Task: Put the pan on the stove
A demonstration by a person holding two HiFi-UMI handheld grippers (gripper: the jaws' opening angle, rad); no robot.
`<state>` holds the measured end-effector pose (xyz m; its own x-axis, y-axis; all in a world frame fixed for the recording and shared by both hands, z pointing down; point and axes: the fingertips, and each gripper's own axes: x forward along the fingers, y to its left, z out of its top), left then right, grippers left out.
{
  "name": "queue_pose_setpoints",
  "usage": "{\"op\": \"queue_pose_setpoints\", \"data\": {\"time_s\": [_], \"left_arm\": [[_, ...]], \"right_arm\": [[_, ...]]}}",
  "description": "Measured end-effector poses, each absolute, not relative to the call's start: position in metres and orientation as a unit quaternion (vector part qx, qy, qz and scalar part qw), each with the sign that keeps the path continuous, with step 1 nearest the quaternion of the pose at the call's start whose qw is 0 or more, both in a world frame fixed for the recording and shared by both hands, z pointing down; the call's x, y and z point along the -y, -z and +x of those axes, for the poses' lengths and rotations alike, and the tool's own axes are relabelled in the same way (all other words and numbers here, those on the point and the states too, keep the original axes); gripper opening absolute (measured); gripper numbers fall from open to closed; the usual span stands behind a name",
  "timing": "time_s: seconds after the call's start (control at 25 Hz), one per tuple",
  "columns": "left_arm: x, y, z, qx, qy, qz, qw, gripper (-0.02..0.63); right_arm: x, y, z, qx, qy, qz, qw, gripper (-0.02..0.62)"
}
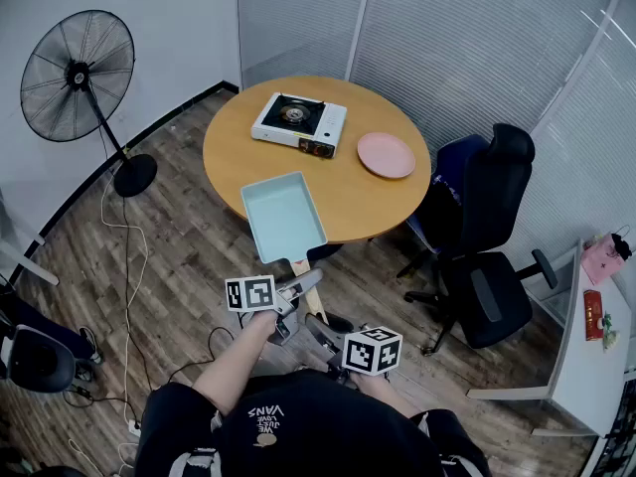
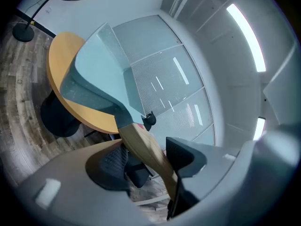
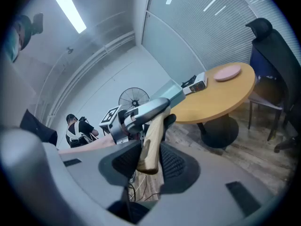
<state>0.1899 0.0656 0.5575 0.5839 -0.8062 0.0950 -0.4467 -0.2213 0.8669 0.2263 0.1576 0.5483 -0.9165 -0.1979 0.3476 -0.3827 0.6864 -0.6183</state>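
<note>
A light-blue rectangular pan [image 1: 283,217] sits over the near edge of the round wooden table [image 1: 368,202], its wooden handle [image 1: 303,271] pointing toward me. My left gripper [image 1: 298,291] is shut on the handle [image 2: 146,147] close to the pan [image 2: 101,74]. My right gripper [image 1: 323,334] is shut on the handle's free end [image 3: 150,145], both pads against the wood. The white portable stove [image 1: 298,124] stands at the table's far side, apart from the pan. I cannot tell whether the pan rests on the table or hangs just above it.
A pink plate [image 1: 386,154] lies to the right of the stove. A black office chair [image 1: 487,256] stands right of the table, a floor fan [image 1: 79,78] at the far left, with cables across the wooden floor. A person stands behind, seen in the right gripper view.
</note>
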Motion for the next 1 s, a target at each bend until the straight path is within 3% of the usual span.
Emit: {"op": "queue_pose_setpoints", "data": {"time_s": [0.52,1.0], "left_arm": [[-0.041,-0.568,0.181,0.415,0.202,0.749,0.476,0.247],[0.018,-0.567,0.106,0.387,0.182,0.761,0.488,0.247]], "right_arm": [[-0.135,-0.557,0.217,0.91,-0.362,0.157,0.125,0.129],[-0.08,-0.553,0.133,0.904,-0.363,0.195,0.116,0.133]]}}
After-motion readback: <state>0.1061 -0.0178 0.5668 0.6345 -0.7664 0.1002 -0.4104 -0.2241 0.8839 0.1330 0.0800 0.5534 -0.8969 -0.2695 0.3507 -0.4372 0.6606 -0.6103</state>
